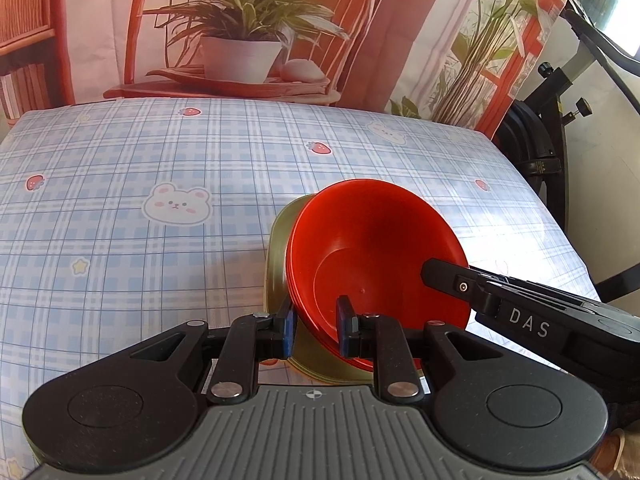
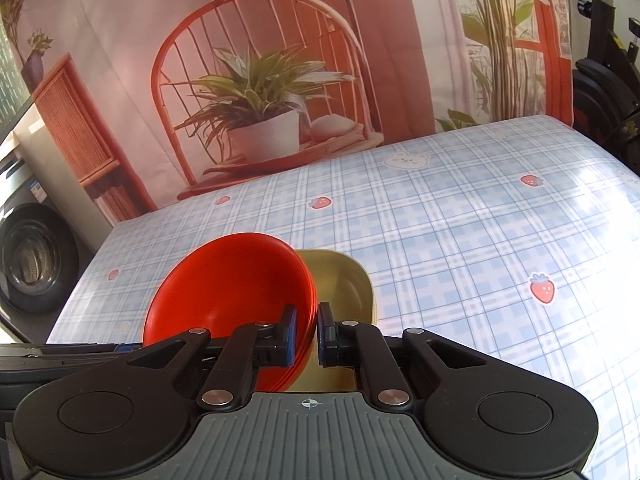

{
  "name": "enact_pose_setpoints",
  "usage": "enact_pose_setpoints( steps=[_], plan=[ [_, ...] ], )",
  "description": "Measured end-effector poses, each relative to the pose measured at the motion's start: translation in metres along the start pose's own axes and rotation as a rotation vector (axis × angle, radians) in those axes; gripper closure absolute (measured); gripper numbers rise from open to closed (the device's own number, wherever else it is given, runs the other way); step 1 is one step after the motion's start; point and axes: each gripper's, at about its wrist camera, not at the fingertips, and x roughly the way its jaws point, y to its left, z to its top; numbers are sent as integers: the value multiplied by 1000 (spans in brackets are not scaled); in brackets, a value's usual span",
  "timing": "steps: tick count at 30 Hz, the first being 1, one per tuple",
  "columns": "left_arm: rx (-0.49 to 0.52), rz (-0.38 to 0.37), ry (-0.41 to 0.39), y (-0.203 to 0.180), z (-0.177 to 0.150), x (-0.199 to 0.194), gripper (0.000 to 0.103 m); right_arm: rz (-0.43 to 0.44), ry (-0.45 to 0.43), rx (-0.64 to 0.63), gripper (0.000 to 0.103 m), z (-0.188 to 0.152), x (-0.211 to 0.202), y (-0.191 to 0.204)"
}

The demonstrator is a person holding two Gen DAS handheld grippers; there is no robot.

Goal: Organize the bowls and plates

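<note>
Three or so glossy red bowls (image 1: 372,256) nested, one olive dish (image 1: 276,256) beneath — left gripper (image 1: 316,330) and right gripper (image 2: 307,336), jaws nearly closed, clamp opposite rims above the checked desk (image 1: 120,240).

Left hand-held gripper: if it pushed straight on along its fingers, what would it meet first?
The left hand-held gripper is already clamped on the red bowls' rim; pushing on, it would probably drive them into the yellow dish behind, though depth is unclear.
</note>
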Motion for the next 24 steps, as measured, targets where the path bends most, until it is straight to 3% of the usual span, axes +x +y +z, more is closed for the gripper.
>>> enact_pose_setpoints(
  steps=[24],
  plan=[
    [29,15,18,-6,-9,0,80,6,37,10,93,-12,4,-8]
  ],
)
